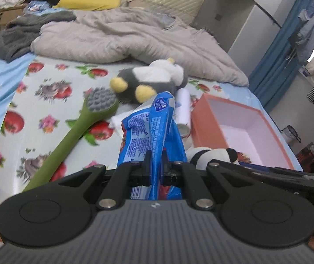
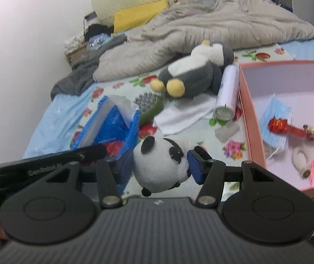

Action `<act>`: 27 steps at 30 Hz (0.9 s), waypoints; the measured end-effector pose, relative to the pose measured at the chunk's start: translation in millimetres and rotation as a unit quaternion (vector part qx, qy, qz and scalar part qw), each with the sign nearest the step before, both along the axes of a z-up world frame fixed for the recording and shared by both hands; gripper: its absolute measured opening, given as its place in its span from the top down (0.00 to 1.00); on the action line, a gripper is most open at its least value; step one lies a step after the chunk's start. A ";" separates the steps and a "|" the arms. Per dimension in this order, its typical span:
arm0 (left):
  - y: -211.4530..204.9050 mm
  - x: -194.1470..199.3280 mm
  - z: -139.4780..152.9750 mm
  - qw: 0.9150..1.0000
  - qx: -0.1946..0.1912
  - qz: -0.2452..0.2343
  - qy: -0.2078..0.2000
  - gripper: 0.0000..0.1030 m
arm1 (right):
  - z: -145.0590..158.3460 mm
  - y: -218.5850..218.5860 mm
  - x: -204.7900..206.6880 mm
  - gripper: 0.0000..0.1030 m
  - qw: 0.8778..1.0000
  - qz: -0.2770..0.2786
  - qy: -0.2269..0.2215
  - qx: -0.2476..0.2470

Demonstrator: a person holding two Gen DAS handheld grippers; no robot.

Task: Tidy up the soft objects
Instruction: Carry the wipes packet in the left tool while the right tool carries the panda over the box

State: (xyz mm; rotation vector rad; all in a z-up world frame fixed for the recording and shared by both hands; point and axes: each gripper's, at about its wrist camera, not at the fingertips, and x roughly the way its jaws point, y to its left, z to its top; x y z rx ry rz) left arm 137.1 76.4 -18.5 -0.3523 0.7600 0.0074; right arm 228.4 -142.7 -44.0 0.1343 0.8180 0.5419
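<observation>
My left gripper (image 1: pixel 155 160) is shut on a blue plastic pack (image 1: pixel 148 127), whose crumpled top stands up between the fingers above the bed. In the right wrist view the same pack (image 2: pixel 112 127) hangs open-mouthed at left. My right gripper (image 2: pixel 159 165) is shut on a small panda plush (image 2: pixel 157 151), its blue pads pressing both sides of the head. The panda (image 1: pixel 212 154) also shows just right of the left gripper. A grey and white penguin plush (image 2: pixel 192 74) lies on the floral sheet further back. The pink box (image 2: pixel 247 114) stands at right.
The box holds a blue face mask (image 2: pixel 275 118), a red trinket (image 2: pixel 284 127) and small bits. A white spray can (image 2: pixel 227 92), a white cloth (image 2: pixel 183 114) and a green brush (image 1: pixel 73 132) lie on the bed. A grey duvet (image 1: pixel 121 35) is heaped behind.
</observation>
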 end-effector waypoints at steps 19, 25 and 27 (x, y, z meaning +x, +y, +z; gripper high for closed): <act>-80.4 81.4 85.2 0.994 0.015 -0.085 -0.066 0.93 | 73.6 -88.1 55.2 0.45 0.992 -0.075 -0.098 0.004; -122.8 123.3 81.8 0.990 0.012 -0.126 -0.056 0.93 | 67.5 -132.4 78.9 0.45 0.988 -0.126 -0.090 0.000; -137.0 139.6 74.1 0.989 0.008 -0.141 -0.046 0.93 | 61.2 -146.4 87.8 0.45 0.987 -0.141 -0.080 -0.005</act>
